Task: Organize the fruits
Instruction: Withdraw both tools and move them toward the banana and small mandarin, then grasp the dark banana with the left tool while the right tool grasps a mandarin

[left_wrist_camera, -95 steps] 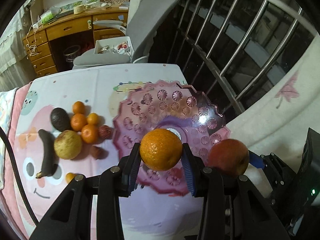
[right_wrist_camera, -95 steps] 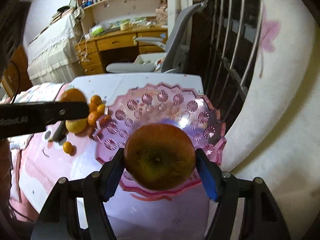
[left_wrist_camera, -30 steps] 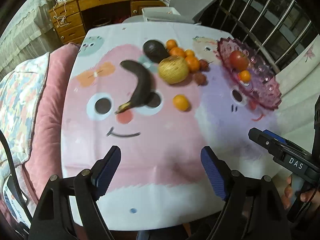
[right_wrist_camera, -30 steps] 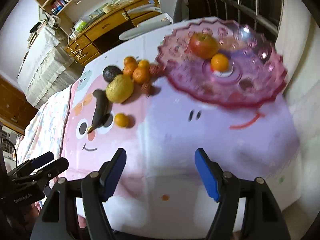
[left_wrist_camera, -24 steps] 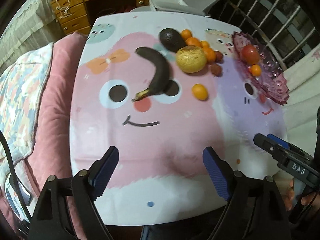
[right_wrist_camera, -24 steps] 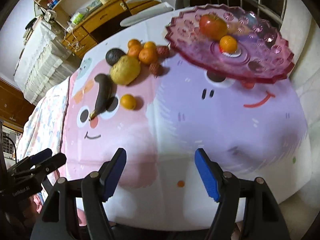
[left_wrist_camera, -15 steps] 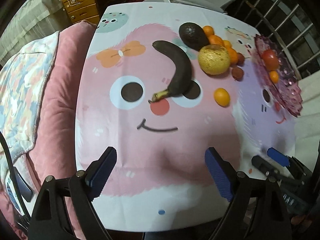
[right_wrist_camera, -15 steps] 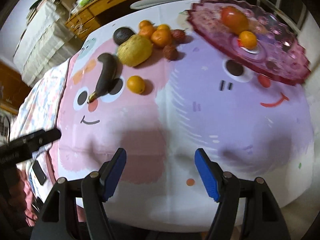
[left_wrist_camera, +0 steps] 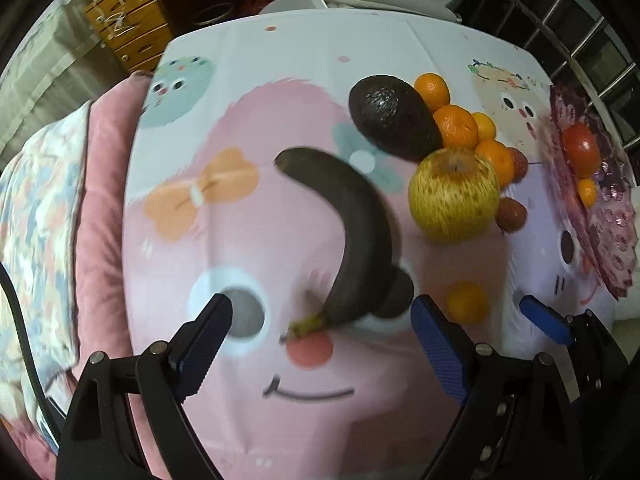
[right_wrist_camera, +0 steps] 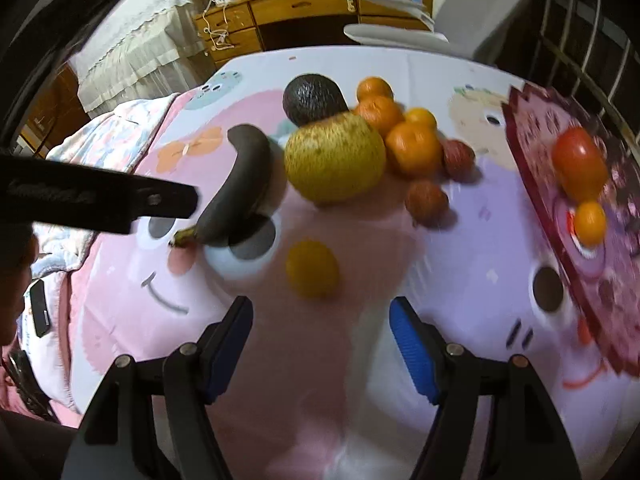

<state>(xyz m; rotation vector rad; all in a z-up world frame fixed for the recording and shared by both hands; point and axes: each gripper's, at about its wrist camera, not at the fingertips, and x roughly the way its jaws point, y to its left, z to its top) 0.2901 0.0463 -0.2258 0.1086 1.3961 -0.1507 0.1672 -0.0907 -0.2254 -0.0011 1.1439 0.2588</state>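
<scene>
Both grippers had descended from the dish toward the loose fruit; left gripper [left_wrist_camera: 320, 330], jaws just widened and empty, straddled the blackened banana [left_wrist_camera: 352, 236] at frame centre, right gripper [right_wrist_camera: 320, 334], jaws apart and empty, lined up on the lone tangerine [right_wrist_camera: 313, 267].

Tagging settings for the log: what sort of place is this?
Probably a lived-in bedroom or study at home: a wooden desk with drawers, an office chair, and a cartoon-print tablecloth holding fruit.
</scene>
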